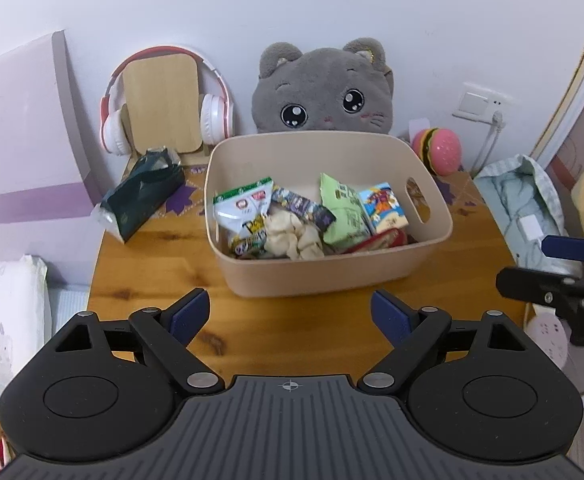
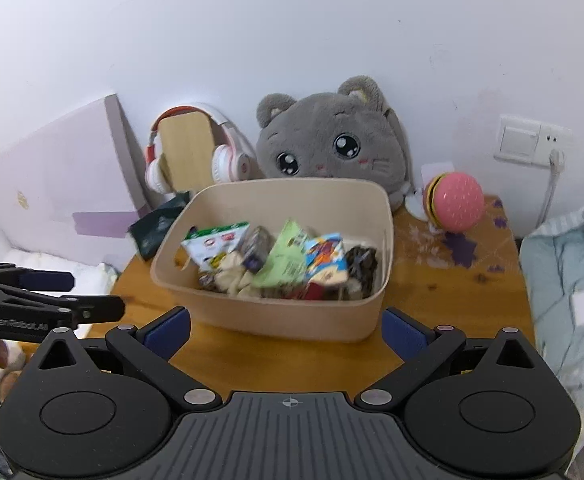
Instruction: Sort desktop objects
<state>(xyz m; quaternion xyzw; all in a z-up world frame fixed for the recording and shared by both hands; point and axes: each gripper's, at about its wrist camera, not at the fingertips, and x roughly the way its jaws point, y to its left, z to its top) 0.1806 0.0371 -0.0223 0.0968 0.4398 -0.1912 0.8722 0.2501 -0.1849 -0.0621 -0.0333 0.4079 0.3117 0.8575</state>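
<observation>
Centrally on the wooden desk (image 1: pixel 164 256) sits the beige bin (image 1: pixel 332 272), long axis running left to right, cut-out handle (image 1: pixel 419 199) on its right end wall, open top facing up. Inside, heaped against one another: a white-and-green snack bag (image 1: pixel 244 208), a pale dumpling-like pack (image 1: pixel 292 236), a dark purple wrapper (image 1: pixel 304 208), a light green pouch (image 1: pixel 344 212) and a small colourful carton (image 1: pixel 384 208) tilted toward the right wall. Just left of the bin, lying slantwise, a dark green tissue pack (image 1: pixel 144 192).

Held low in front of the bin's near wall, the left tool (image 1: pixel 290 314), both blue-padded fingers spread wide with nothing between them, pointing at the bin. Likewise the right tool (image 2: pixel 286 330), fingers splayed apart and empty, aimed at the same near wall from slightly to the right; seen from the left camera at the far right edge, off the desk's side.

Behind the bin against the wall: a grey cat plush (image 1: pixel 324 88), pink-and-white headphones (image 1: pixel 164 100) on a wooden stand (image 1: pixel 160 104), a burger-shaped toy (image 1: pixel 438 150) at the back right
</observation>
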